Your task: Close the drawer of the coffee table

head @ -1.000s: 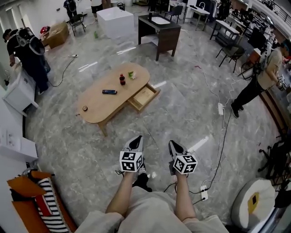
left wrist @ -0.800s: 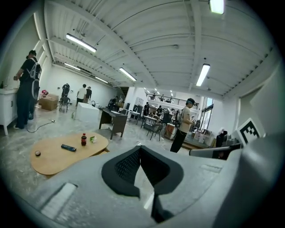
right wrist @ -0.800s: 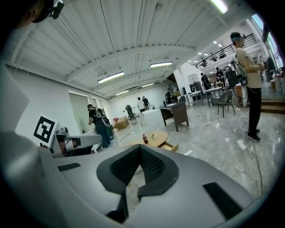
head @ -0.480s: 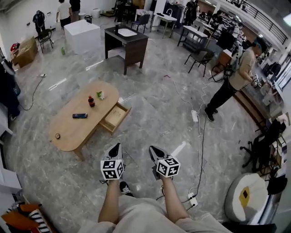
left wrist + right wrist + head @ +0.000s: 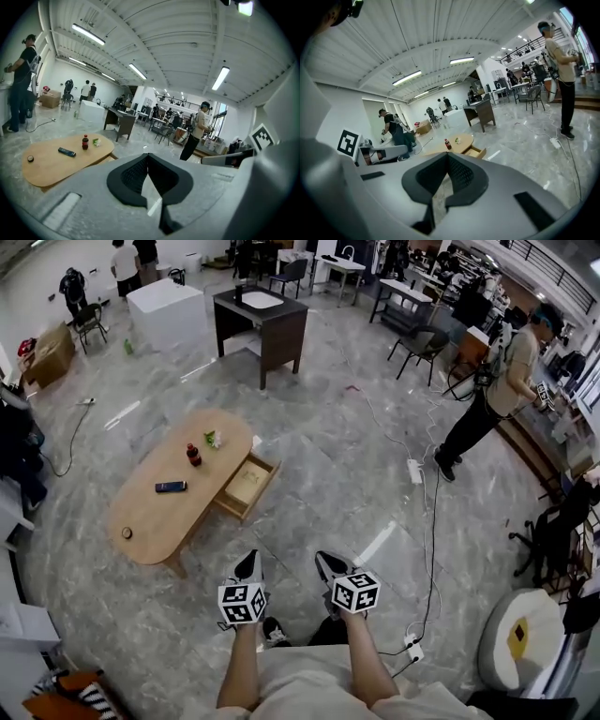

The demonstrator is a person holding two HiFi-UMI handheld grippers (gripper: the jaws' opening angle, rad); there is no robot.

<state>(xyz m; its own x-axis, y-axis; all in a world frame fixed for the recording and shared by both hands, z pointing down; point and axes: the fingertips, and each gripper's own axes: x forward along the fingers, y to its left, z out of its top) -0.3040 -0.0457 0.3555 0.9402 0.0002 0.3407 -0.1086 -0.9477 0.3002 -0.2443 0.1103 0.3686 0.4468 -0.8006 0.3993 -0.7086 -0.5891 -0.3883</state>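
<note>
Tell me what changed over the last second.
The head view swung: the coffee table now sits lower and further left, and the left tool and right tool lower in frame. Nothing gripped or released. Unchanged: drawer open, both tools shut, empty, apart from the table.

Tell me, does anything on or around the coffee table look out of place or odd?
Yes: the drawer of the coffee table stands pulled out from its long side. The bottle on top is upright; nothing looks spilled.
</note>
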